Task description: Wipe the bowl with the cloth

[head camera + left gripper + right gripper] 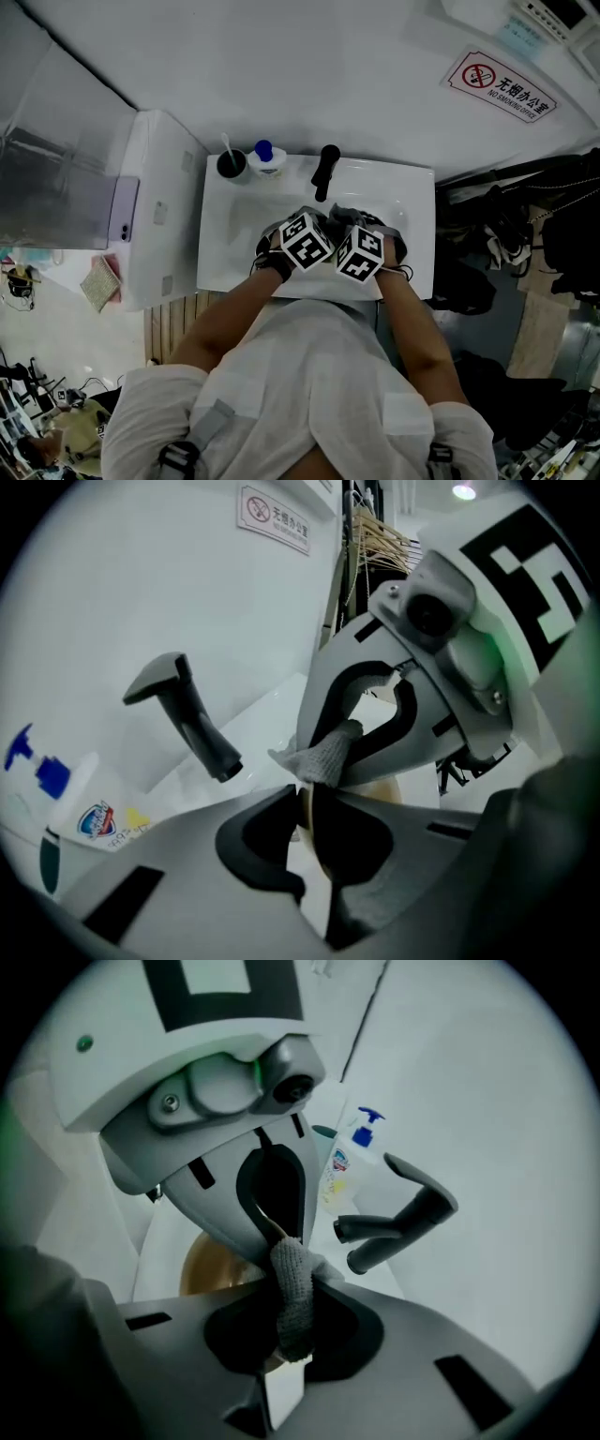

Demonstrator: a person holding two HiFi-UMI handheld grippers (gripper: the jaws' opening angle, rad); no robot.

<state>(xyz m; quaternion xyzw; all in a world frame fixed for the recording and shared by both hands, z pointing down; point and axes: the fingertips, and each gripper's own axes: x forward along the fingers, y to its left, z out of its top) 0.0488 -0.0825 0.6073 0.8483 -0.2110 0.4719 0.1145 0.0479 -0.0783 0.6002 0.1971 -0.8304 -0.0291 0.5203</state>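
My left gripper is clamped shut on the bowl, pads pinching its thin tan rim. The bowl is up on edge, not flat. In the left gripper view the rim is edge-on, running up-down in the picture between the jaws, and the body bulges off to the right behind them. In the right gripper view it shows as a golden-brown curved patch low left, under the left gripper's body. Which way the opening faces, I can't tell.

My right gripper is closed on the cloth, a grey knit strip. Its long axis runs along the jaws, straight up the right gripper view, and the far end pokes out past the jaw tips toward the left gripper. In the left gripper view that free end is a small grey wad pointing left, toward the faucet, just above the pinched rim. Touching or not, can't tell.

Both grippers are nose to nose, angled steeply down over the white sink, in front of the faucet. In the head view their marker cubes sit side by side and hide bowl and cloth. A soap bottle with a blue pump stands at the sink's back edge, left of the faucet.
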